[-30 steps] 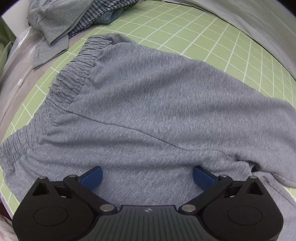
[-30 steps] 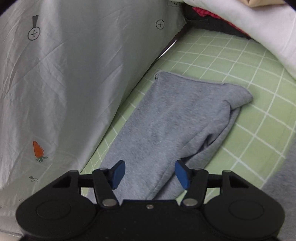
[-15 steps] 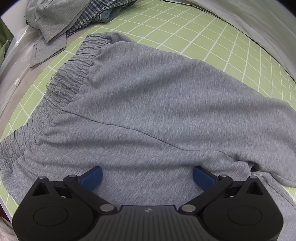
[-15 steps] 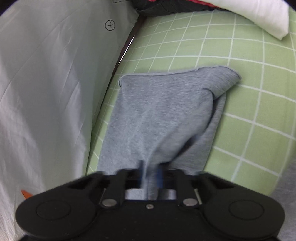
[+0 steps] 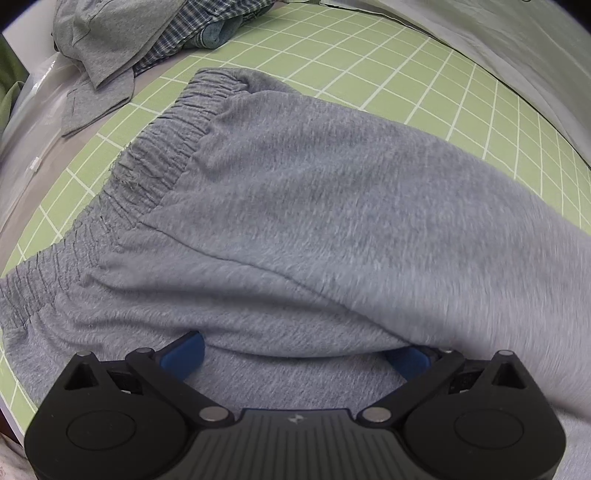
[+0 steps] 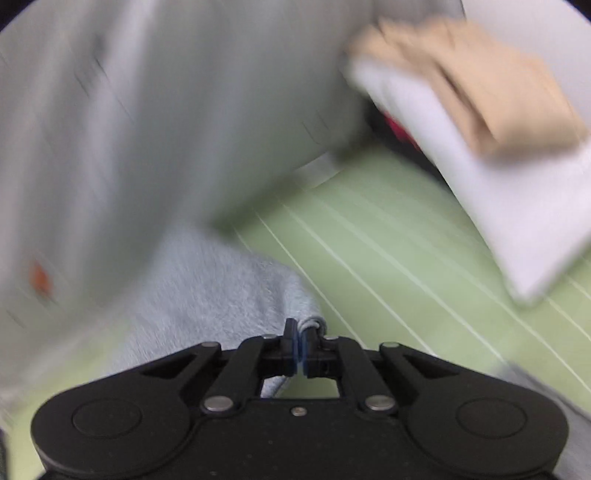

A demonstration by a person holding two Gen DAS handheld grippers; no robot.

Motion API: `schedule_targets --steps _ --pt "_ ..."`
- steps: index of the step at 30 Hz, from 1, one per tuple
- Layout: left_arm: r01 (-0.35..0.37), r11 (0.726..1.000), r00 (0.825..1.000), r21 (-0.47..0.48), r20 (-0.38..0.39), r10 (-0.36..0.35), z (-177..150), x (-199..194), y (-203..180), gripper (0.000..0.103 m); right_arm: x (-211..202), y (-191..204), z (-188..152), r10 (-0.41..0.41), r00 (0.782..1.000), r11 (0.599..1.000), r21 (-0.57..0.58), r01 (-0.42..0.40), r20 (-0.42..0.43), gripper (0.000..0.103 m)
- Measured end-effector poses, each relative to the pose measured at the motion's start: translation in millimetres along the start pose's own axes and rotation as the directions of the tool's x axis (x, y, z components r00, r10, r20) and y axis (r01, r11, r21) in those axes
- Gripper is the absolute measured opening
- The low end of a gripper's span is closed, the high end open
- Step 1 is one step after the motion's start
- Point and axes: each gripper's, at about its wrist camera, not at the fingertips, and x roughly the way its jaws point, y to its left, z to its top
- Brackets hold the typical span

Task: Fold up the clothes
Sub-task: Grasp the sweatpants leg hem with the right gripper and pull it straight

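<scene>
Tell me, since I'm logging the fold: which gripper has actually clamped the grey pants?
The right gripper: its jaws are shut on a bunched edge of the grey pants. The left gripper stays wide open over them.

Both grippers, left (image 5: 295, 354) and right (image 6: 300, 347), are black with blue pads, silver pivot screws and round side discs.

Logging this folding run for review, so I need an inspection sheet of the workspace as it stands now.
Surface: green grid-lined mat, partly covered.
Job's things: grey sweatpants with gathered elastic waistband, spread on the mat; a leg end pinched in the right gripper.
Clutter: crumpled grey and plaid clothes pile; stacked beige and white folded items, blurred.
Grippers: left gripper open, over the sweatpants; right shut on fabric.
Cables: nothing seen.
Surroundings: pale grey printed sheet.
</scene>
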Motion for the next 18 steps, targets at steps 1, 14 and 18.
schedule_targets --steps 1,14,18 --pt "0.0 1.0 1.0 0.001 -0.003 0.0 0.5 0.1 -0.5 0.103 -0.1 -5.2 -6.5 -0.013 1.0 1.0 0.001 0.013 -0.015 0.009" --pt "0.02 1.0 1.0 -0.004 -0.008 -0.02 32.5 -11.3 2.0 0.103 -1.9 73.0 9.9 -0.2 0.969 0.914 -0.33 0.238 0.144 0.059" --pt "0.013 1.0 0.998 -0.017 0.058 -0.012 59.3 -18.4 10.7 0.103 -7.1 88.0 14.9 -0.222 0.956 0.899 -0.338 0.277 0.193 0.067"
